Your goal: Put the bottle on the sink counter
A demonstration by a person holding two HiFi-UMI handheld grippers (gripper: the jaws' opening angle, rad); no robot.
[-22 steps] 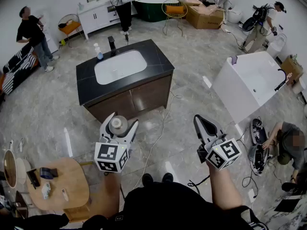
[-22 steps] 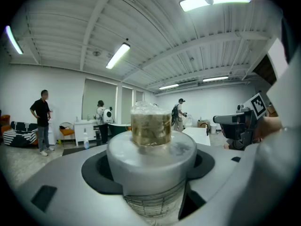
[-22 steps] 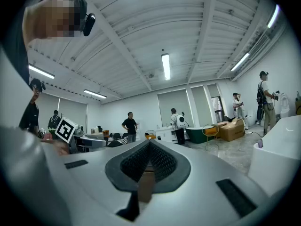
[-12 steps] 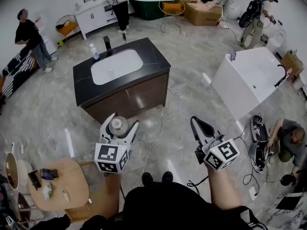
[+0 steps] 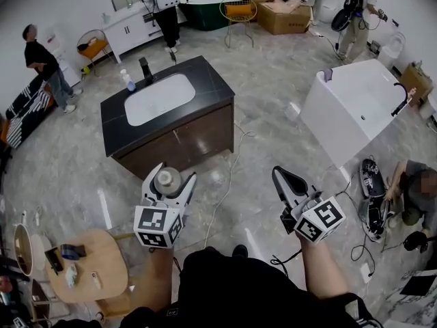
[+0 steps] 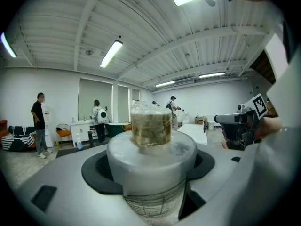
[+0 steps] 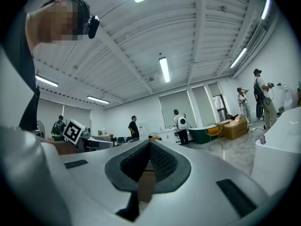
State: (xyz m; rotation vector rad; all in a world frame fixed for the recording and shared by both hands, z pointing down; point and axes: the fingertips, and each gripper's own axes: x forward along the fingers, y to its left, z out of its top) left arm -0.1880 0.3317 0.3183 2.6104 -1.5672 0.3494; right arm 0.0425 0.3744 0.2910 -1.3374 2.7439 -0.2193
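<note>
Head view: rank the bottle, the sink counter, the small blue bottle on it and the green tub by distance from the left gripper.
1. bottle, held in the left gripper jaws.
2. sink counter, straight ahead.
3. small blue bottle, on the counter's far left corner.
4. green tub, at the far wall.

The floor (image 5: pixel 273 108) is grey marble-look tile, with a white bathtub (image 5: pixel 328 132) at the right and a round wooden table (image 5: pixel 102 251) lower left. Long strip lights (image 6: pixel 111 53) line the ribbed white ceiling (image 7: pixel 197 27)
</note>
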